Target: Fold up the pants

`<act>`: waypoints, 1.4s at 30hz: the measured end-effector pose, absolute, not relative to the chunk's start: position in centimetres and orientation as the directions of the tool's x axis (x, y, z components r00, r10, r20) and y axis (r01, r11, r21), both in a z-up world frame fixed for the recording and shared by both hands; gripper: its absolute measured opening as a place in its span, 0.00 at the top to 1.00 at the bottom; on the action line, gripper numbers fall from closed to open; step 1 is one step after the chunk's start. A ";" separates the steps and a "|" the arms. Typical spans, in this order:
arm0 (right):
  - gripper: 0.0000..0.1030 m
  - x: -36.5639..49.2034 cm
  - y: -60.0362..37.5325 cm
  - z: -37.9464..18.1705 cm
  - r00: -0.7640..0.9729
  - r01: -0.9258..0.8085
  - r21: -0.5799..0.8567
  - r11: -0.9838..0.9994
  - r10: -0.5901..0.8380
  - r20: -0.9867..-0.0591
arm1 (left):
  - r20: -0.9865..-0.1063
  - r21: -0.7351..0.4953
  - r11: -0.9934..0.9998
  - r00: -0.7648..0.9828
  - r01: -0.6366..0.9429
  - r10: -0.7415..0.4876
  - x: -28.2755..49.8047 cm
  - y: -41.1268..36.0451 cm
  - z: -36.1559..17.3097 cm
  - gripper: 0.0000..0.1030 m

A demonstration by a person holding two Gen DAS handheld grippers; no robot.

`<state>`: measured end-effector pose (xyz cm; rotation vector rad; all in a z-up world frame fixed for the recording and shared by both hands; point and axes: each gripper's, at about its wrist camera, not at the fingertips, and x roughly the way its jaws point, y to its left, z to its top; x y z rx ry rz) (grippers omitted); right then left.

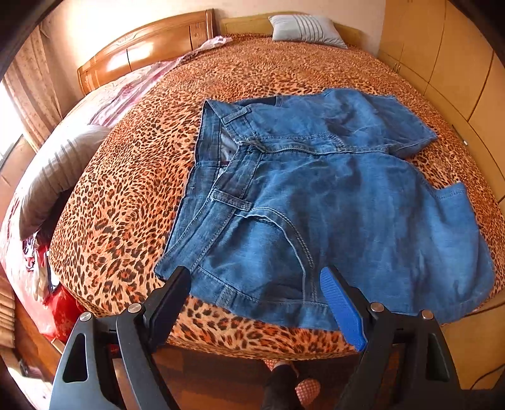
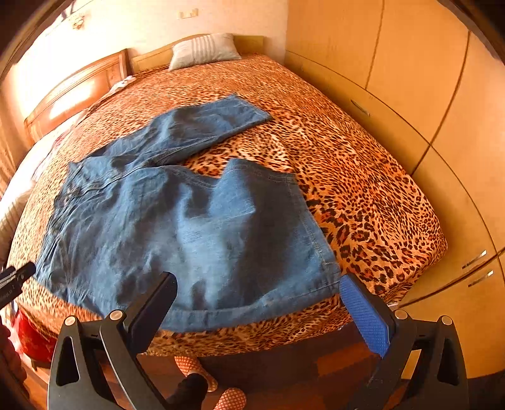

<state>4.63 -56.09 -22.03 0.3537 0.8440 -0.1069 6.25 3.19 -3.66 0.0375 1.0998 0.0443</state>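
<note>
1. Two grippers hang over the near edge of the bed, both spread wide with nothing between the fingers; left gripper (image 1: 255, 274) sits above the waistband corner, right gripper (image 2: 257, 277) above the hem of the near leg.
2. Pants (image 1: 331, 205) lie on the leopard-print bedspread (image 1: 132, 176), close to its near edge; waistband toward the left, legs running right; in the right wrist view the far leg (image 2: 202, 126) splays away toward the headboard, so the two legs form an open V with bedspread showing between them.
3. Step in hand, as I judge it: the very start, approach before the first grasp; no fold is made yet, the garment is laid out but rumpled.
4. Next move likely calls for each gripper to drop to the near edge and pinch cloth, waistband side and hem side, then carry the near leg over onto the far one; the splayed leg may need straightening for the edges to meet.
5. Material: blue denim, washed and faded in patches, looks soft and thin rather than stiff; shallow creases across the thigh; doubled stitching along seams, a belt loop (image 1: 230, 202) and a curved pocket seam near the waist; hem is a flat stitched band.
6. Bedspread is smooth and taut, busy orange and black spots; a grey striped pillow (image 1: 306, 30) lies at the far end; wooden wardrobe doors (image 2: 410, 79) run along the right.
7. Gripper fingers are black, each right-hand one faced with a ribbed blue pad (image 2: 364, 315).
</note>
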 end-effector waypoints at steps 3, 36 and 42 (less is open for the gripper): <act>0.00 7.2 -59.2 -23.9 0.609 0.289 0.310 0.906 0.076 -0.789 | -0.928 0.049 0.998 0.368 -0.028 0.056 11.2 5.2 -4.5 0.18; 0.82 15.2 -70.1 -32.3 0.337 0.509 0.327 0.796 0.165 -0.927 | -0.995 -0.084 0.993 -0.039 -0.079 -0.087 27.5 2.0 -11.1 0.76; 0.66 23.2 -71.3 -27.6 0.504 0.334 0.495 0.802 0.292 -0.813 | -0.994 -0.077 0.964 0.099 -0.255 -0.053 34.2 4.3 -6.2 0.53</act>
